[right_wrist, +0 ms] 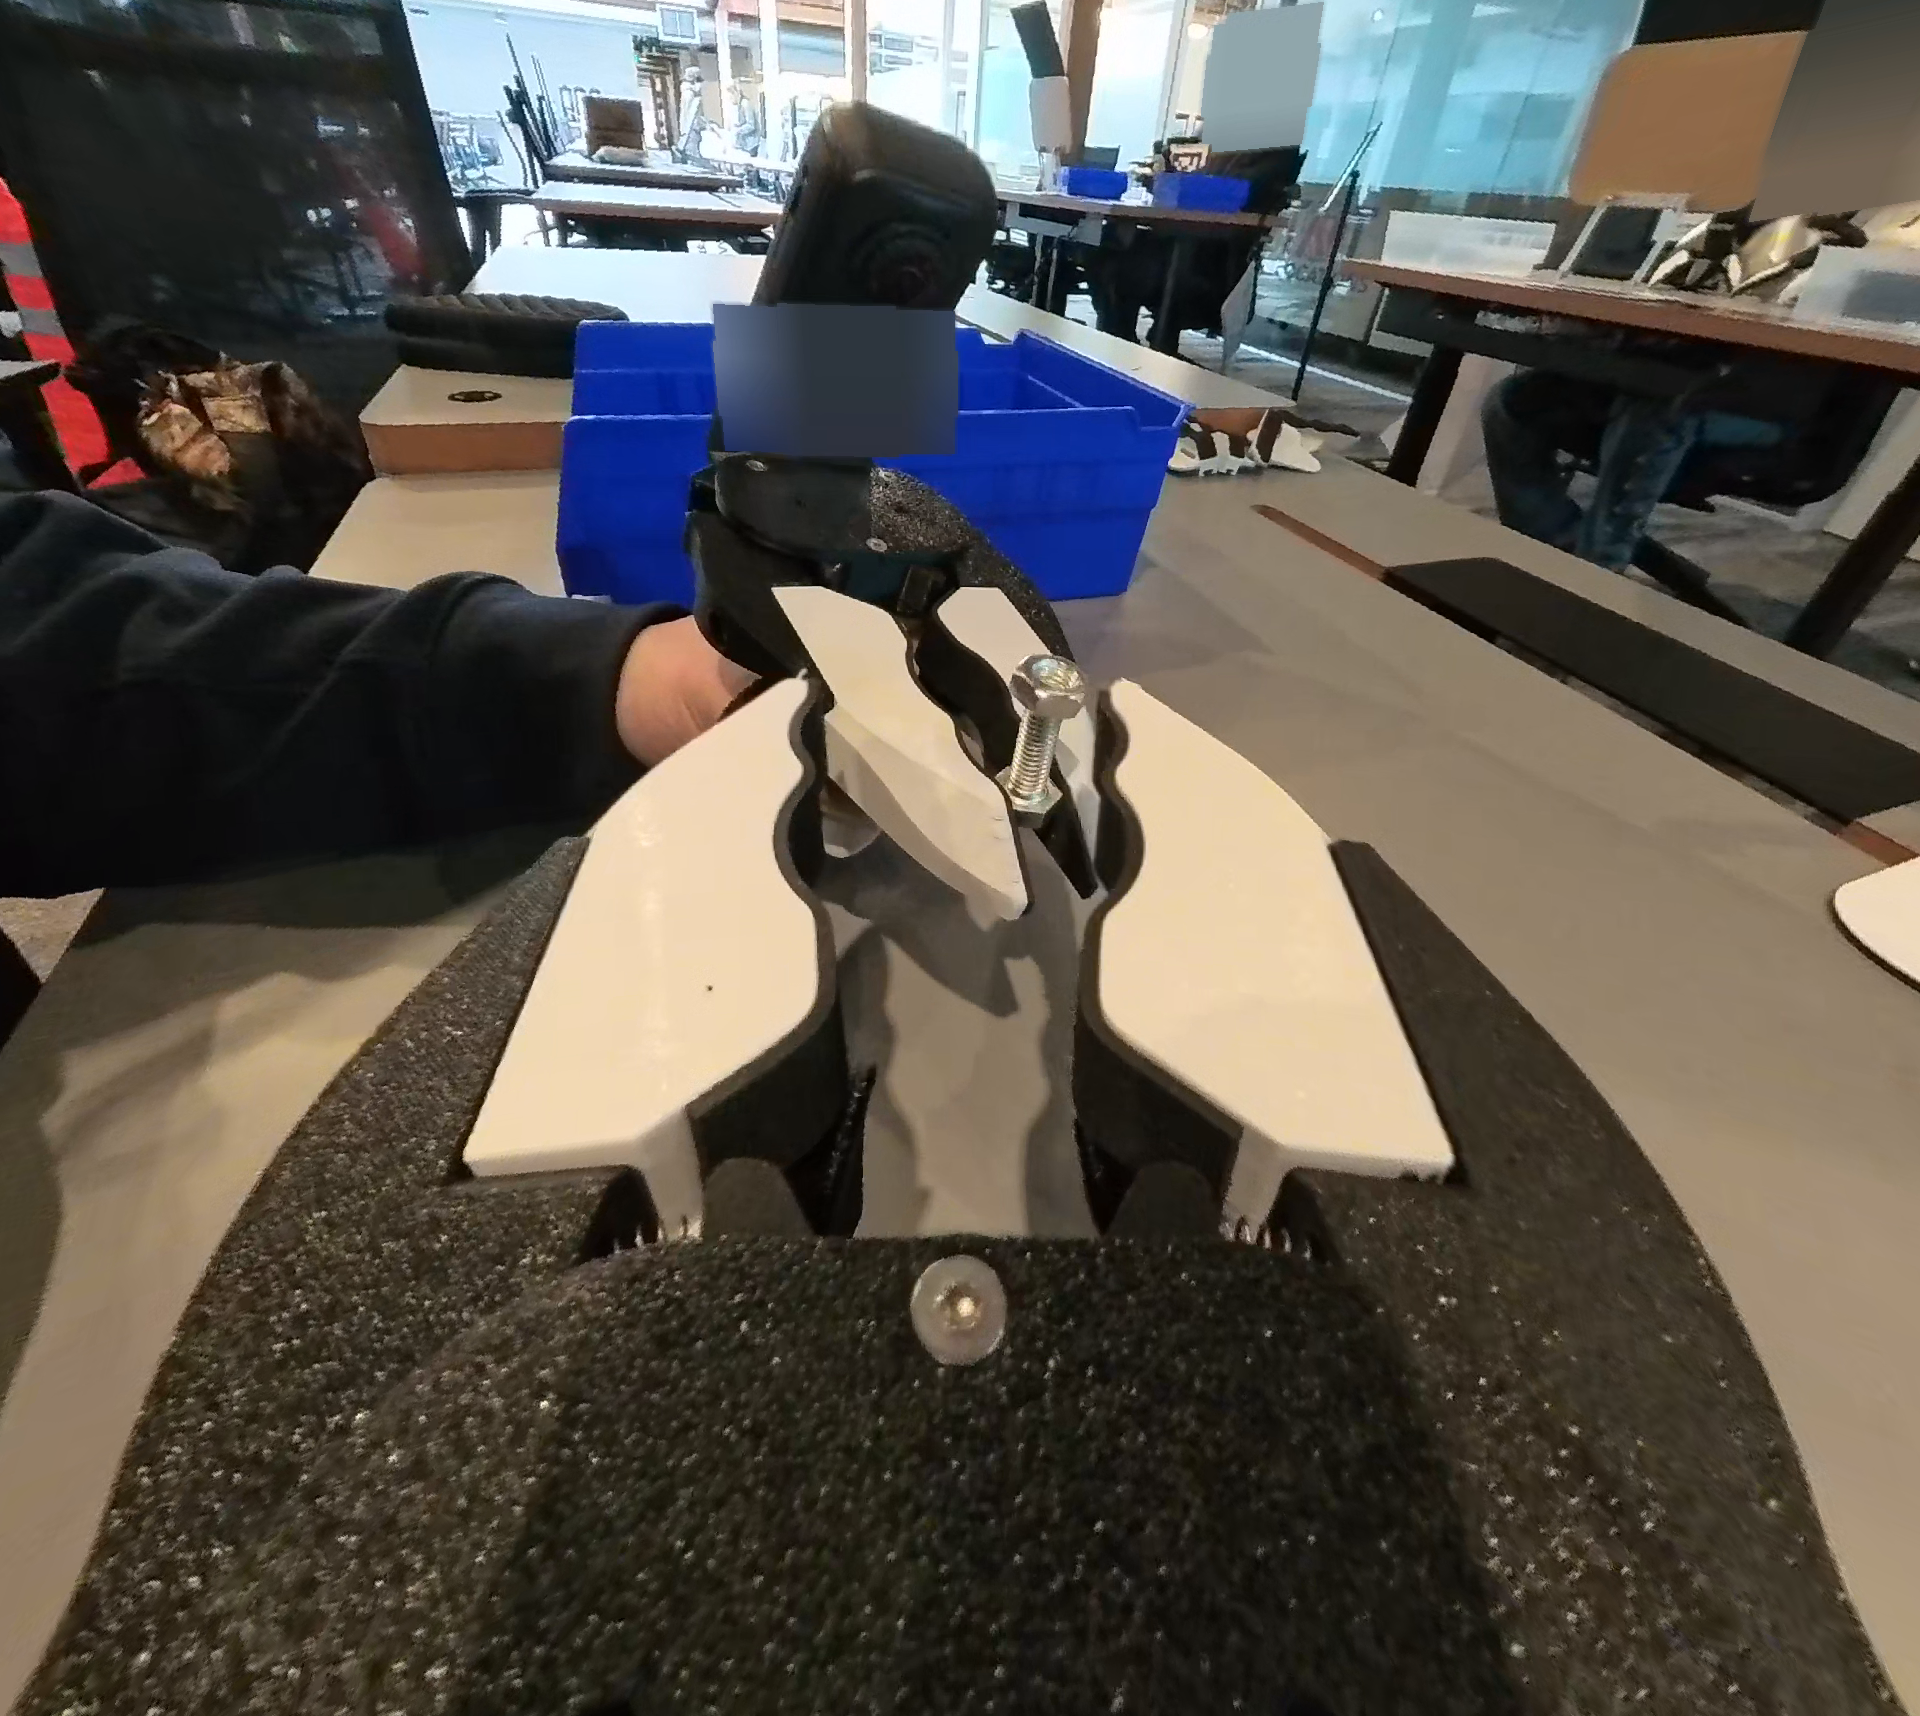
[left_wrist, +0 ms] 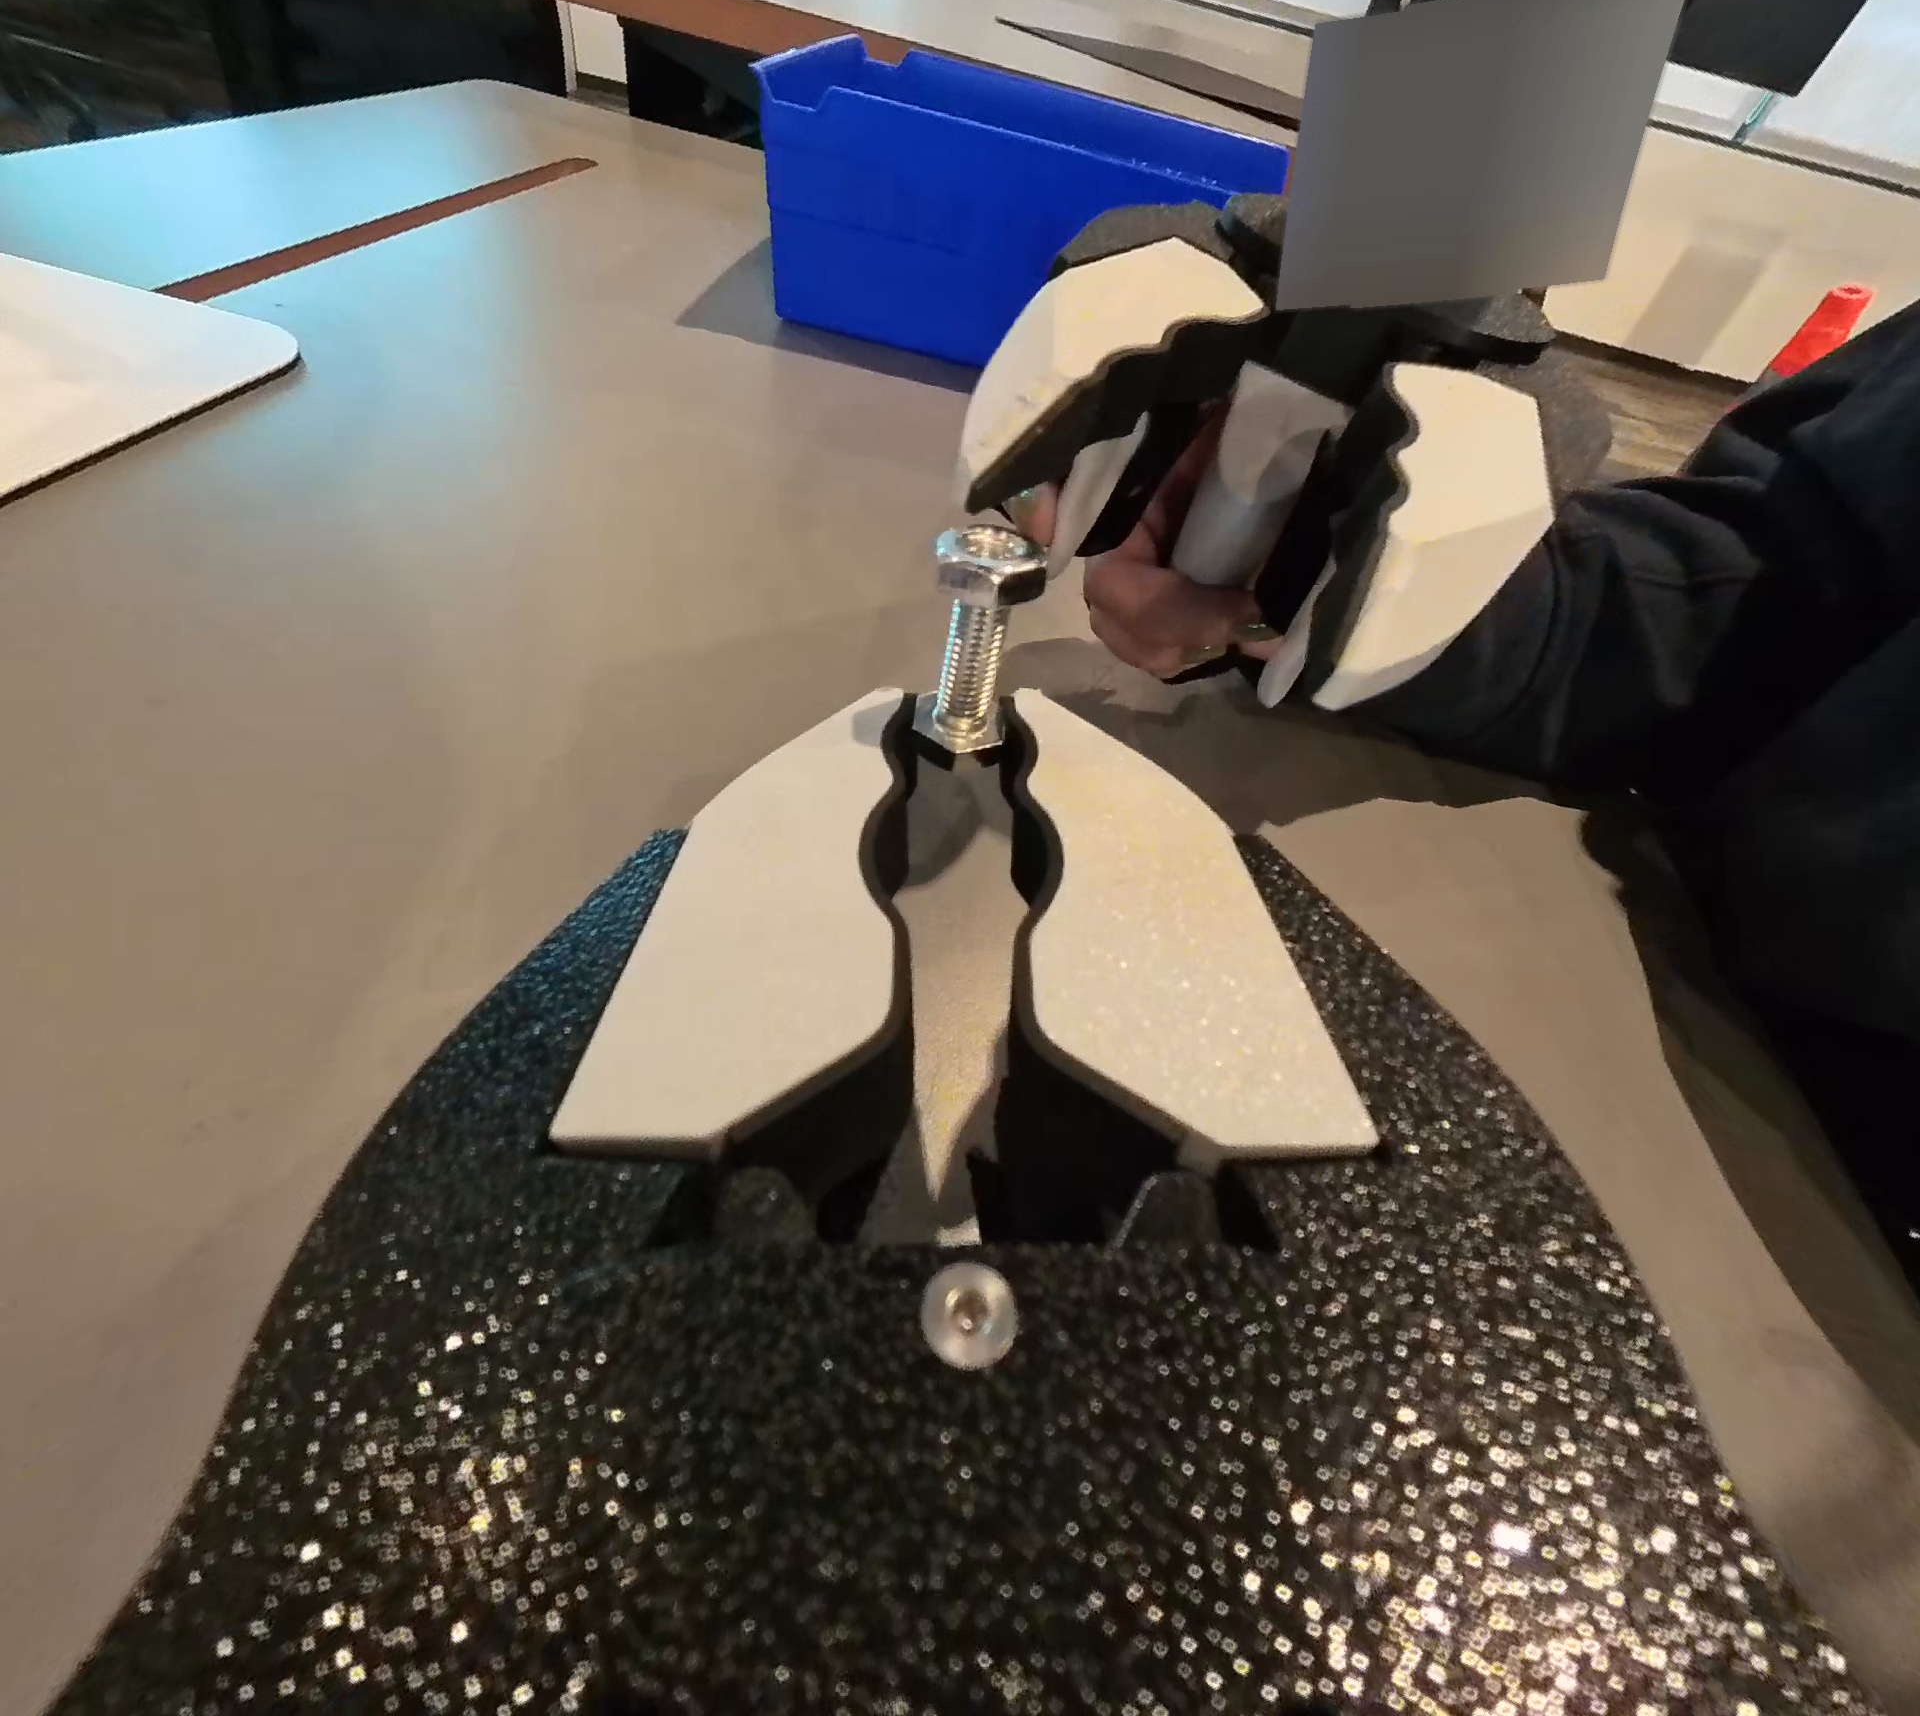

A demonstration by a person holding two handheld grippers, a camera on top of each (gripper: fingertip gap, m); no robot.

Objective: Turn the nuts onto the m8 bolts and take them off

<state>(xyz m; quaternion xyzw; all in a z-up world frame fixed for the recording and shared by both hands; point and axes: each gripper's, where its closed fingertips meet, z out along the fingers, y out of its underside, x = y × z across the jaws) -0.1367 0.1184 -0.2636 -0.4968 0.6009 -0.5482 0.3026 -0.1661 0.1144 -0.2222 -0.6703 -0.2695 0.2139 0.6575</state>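
Nuts and bolt first: one silver nut [left_wrist: 958,728] sits low on the threaded shank of the bolt [left_wrist: 971,627], and the left gripper [left_wrist: 961,736] has its two white fingers closed on that nut, so the bolt stands nearly upright above the fingertips with its hex head [left_wrist: 987,570] on top. From the right wrist view the same bolt [right_wrist: 1039,747] leans a little, its nut [right_wrist: 1029,796] pinched at the tip of the left gripper's fingers.

Just above and beside the bolt head, the right gripper [left_wrist: 1023,513] comes in from the right, held by a hand [left_wrist: 1153,596] in a dark sleeve. Its fingers stand parted (the gap between them is plain in its own view), and the bolt sits in that gap without either finger clearly touching it. Something small and shiny may be tucked under its nearer fingertip, but the view is too poor to tell.

Behind both, a blue bin [right_wrist: 1049,461] rests on the grey table [left_wrist: 416,627].
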